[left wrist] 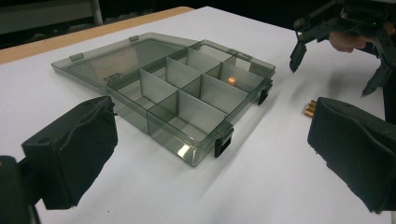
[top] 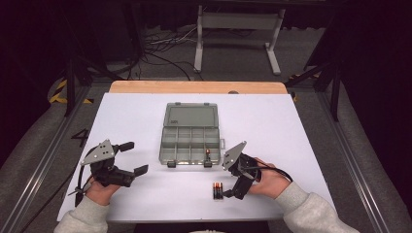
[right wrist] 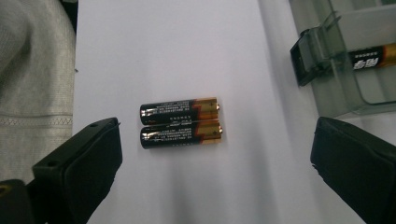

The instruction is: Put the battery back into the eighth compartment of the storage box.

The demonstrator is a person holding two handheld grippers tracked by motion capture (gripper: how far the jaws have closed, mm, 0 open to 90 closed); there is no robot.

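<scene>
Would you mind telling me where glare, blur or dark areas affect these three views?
High view: surroundings nearly black, white table brightly lit. Left gripper view: glare on the organizer box corner, near jaws soft. Right gripper view: two batteries sharp with small highlights, jaws blurred, faint shadows on the table.

- Battery in the organizer box (right wrist: 345, 88): cut off by the right gripper view's edge, label unreadable.
- Loose batteries (left wrist: 309, 108): half hidden behind the left gripper's jaw.
</scene>
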